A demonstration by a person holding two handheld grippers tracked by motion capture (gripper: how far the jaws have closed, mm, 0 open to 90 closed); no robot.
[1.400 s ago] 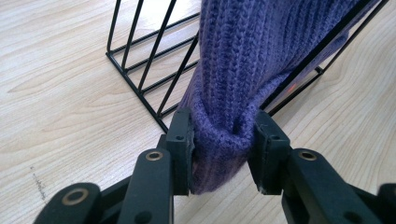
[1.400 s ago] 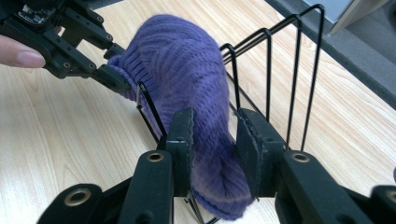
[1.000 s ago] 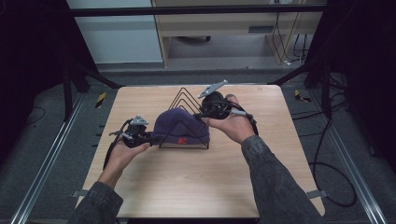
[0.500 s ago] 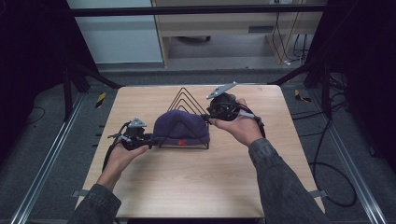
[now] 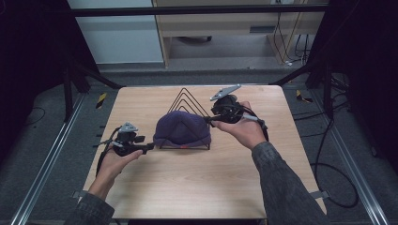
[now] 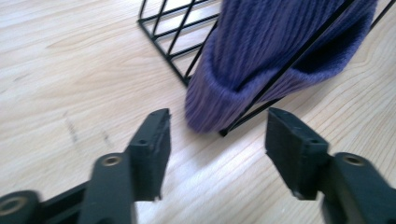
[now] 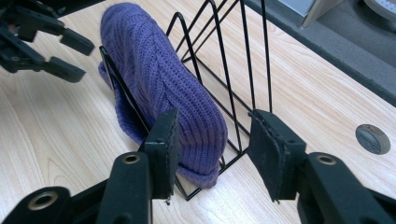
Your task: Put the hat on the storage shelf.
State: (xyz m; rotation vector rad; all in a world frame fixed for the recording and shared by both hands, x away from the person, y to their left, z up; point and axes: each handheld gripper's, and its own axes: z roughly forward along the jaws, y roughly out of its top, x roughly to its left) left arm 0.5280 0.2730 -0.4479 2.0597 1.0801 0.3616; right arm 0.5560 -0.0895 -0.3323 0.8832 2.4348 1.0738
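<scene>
**Both tongs released beside hat on rack**

High view: light wood desk [image 5: 187,187] fills frame centre, dark floor around it. A purple knit hat [image 5: 182,130] sits at desk centre, draped over a black wire rack [image 5: 187,101] whose triangular loops stick up behind the hat toward top of frame.

Left tongs [image 5: 146,147] at centre left, held in left hand [image 5: 115,161], pointing right at the hat's left edge; close to it, apart. Grey plate on top, cable trailing down-left. Right tongs [image 5: 209,120] just right of centre, held in right hand [image 5: 244,131], tips at the hat's right end near the rack; contact cannot tell from here. Grey sleeves enter from the bottom edge.

Left gripper view: left tongs [image 6: 217,140] released, jaws wide apart at lower frame. Hat [image 6: 275,51] upper right, ribbed cuff hanging down to the desk [image 6: 70,70], a rack [image 6: 177,46] wire crossing it diagonally. Rack corner and cuff sit in line with the gap, just ahead of the tips, not touching.

Right gripper view: right tongs [image 7: 212,149] released, jaws wide apart at bottom. Hat [image 7: 159,79] runs from upper left to centre, slotted between rack [image 7: 243,56] wires; its near end sits in the gap ahead, close by the left jaw. Left tongs [image 7: 58,51] in upper left corner, jaws apart, beside the hat's far end. Desk [image 7: 317,93] has a round grey plug [image 7: 372,138] at right edge.
</scene>
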